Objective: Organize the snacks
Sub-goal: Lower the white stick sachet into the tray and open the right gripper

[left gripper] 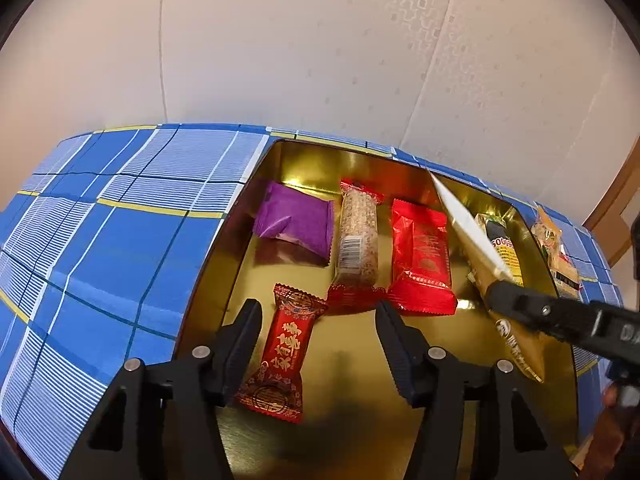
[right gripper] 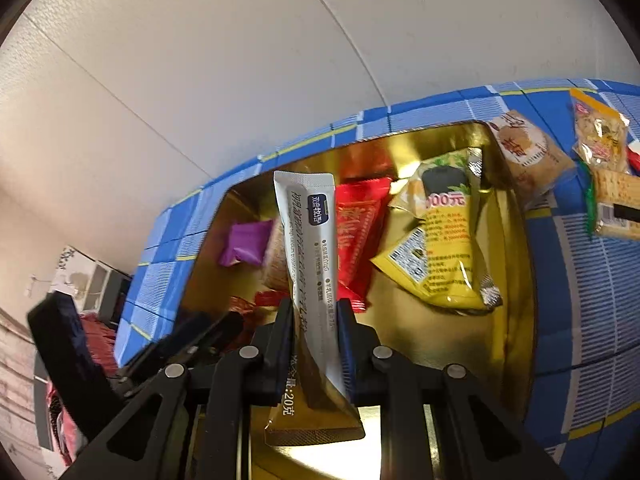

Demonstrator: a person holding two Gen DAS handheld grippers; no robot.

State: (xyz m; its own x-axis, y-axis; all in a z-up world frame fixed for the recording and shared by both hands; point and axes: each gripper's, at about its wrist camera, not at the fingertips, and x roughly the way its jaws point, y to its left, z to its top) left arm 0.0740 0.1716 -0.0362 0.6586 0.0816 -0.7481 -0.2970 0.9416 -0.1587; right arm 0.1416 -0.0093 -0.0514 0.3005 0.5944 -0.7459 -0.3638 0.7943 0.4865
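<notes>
A gold tray (left gripper: 224, 248) lies on a blue plaid cloth. In it lie a purple packet (left gripper: 294, 224), a sesame bar (left gripper: 358, 240), a red packet (left gripper: 422, 256), a yellow packet (left gripper: 502, 244) and a small red candy (left gripper: 280, 348). My left gripper (left gripper: 316, 344) is open over the tray, its fingers either side of the red candy. My right gripper (right gripper: 314, 320) is shut on a white-and-gold stick sachet (right gripper: 308, 240), held above the tray (right gripper: 516, 280). The sachet (left gripper: 472, 236) and right gripper also show in the left wrist view.
Outside the tray's right rim, several snack packets lie on the cloth: a brown cookie pack (right gripper: 528, 152), a clear cracker pack (right gripper: 600, 136) and a biscuit pack (right gripper: 616, 208). A pale wall stands behind the table. The cloth (left gripper: 100, 248) stretches left of the tray.
</notes>
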